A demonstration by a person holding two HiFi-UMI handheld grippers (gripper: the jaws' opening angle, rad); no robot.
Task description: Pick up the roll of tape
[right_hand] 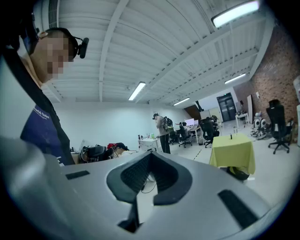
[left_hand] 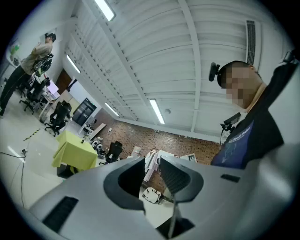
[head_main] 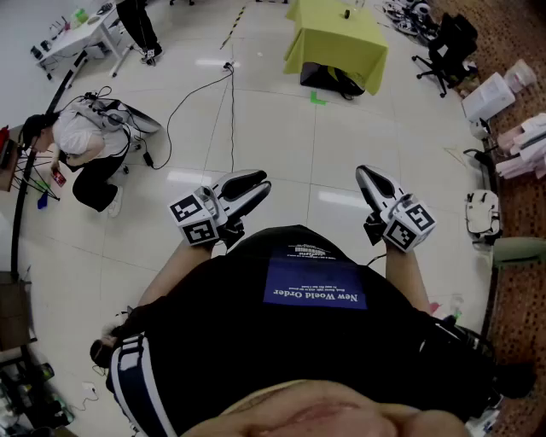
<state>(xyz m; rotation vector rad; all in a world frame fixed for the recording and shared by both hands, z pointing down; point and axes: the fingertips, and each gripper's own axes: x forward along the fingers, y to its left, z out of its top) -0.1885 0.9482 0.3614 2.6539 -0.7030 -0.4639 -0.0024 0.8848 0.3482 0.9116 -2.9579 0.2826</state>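
No roll of tape can be made out in any view. A small dark object (head_main: 346,13) stands on the yellow-green clothed table (head_main: 337,38) far ahead; what it is I cannot tell. My left gripper (head_main: 258,184) is held in front of my chest, shut and empty, tipped slightly upward. My right gripper (head_main: 363,174) is beside it at the same height, level, its jaws together with nothing between them. In the left gripper view the left gripper (left_hand: 152,159) faces the brick wall and the table (left_hand: 75,150). In the right gripper view the right gripper (right_hand: 150,154) faces the table (right_hand: 232,150).
A person (head_main: 85,141) crouches on the floor at the left by a black cable (head_main: 196,94). A black office chair (head_main: 448,47) and white boxes (head_main: 490,94) stand at the right. Another person (right_hand: 161,131) stands by distant desks.
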